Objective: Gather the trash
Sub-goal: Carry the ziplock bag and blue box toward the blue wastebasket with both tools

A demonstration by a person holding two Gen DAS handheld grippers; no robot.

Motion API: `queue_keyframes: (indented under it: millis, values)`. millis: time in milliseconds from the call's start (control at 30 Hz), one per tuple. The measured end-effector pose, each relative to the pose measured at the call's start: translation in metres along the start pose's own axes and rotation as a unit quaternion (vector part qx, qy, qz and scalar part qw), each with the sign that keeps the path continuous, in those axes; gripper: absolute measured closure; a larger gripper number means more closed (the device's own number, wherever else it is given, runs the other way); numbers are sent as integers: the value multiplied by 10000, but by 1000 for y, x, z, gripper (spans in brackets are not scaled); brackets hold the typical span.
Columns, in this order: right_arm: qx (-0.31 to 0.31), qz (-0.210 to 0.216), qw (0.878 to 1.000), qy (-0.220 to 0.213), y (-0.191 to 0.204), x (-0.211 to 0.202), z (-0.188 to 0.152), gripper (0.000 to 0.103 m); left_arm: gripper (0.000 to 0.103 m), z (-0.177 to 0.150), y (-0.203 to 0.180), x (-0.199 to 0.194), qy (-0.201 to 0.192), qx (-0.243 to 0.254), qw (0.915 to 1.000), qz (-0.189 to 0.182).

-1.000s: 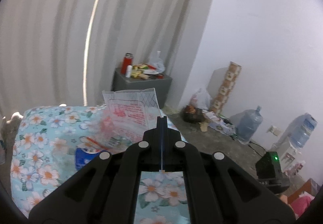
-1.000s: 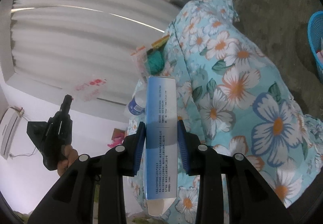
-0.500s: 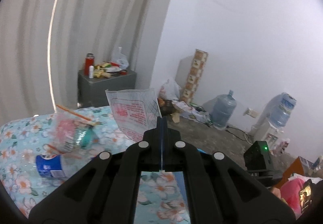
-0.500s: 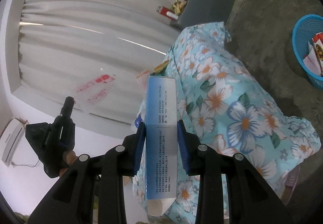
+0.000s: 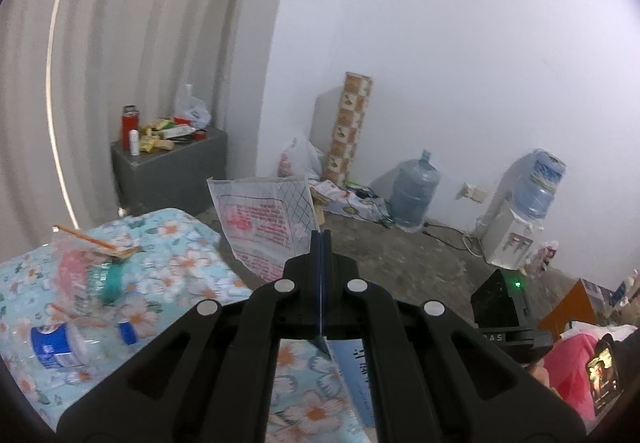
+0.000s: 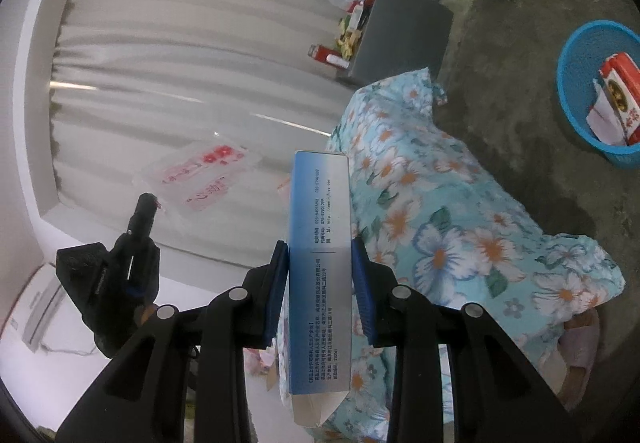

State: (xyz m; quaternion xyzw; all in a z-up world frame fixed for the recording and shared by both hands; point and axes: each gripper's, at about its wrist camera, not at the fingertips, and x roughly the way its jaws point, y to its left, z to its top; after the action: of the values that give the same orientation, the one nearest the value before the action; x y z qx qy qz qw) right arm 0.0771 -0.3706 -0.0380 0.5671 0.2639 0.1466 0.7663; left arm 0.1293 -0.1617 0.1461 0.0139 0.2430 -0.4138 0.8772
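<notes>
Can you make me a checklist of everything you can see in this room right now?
Surface: bed with flowered sheet.
Job's things: plastic bag, blue box, blue basket on the floor holding a red carton.
Clutter: bottles on the bed; crowded grey cabinet.
Grippers: left gripper shut on the bag; right gripper shut on the box.
Cables: cords by the water dispenser.
Surroundings: curtain, white wall, concrete floor.

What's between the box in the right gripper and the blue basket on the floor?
Nothing visible. The right gripper is shut on the blue-and-white box. The blue basket sits open-topped on bare concrete floor, beyond the edge of the floral-covered bed. Only open floor lies between bed and basket.
</notes>
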Motion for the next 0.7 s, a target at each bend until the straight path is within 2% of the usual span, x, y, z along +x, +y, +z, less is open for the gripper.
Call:
queue_keyframes:
  millis: [467,700]
  values:
    - [530,-161,9961,-682,-52,-51,20,72,103,1,-49,96,686,458,9952,-524]
    - [786,-363,9903,-1087,-83,-72,36,72,103,-7,-78,159,1145,802,9865,-856]
